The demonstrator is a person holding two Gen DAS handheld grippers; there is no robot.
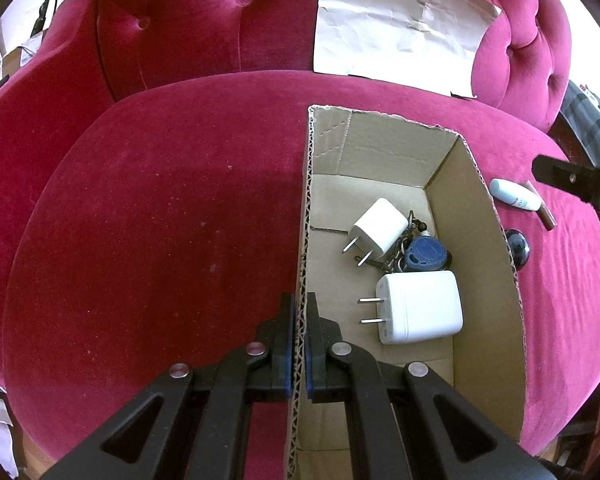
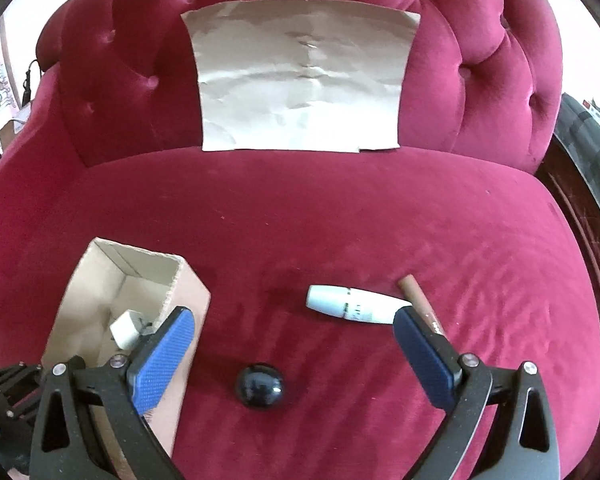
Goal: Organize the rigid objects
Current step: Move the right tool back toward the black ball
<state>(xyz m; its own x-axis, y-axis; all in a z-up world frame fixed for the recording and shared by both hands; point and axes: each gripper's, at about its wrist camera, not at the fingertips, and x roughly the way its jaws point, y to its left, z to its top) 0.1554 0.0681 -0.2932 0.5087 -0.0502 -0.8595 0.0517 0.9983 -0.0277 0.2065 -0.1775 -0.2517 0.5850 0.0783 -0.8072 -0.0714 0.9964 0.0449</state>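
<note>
My left gripper is shut on the left wall of an open cardboard box standing on the red sofa seat. Inside lie a small white charger, a larger white charger and a blue key fob with keys. My right gripper is open and empty above the seat; it shows at the right edge of the left wrist view. Below it lie a black ball, a white tube and a brown stick. The box stands to their left.
A crumpled sheet of brown paper leans against the tufted red backrest. The seat's rounded front edge curves below. A dark wooden frame and grey objects lie past the right arm.
</note>
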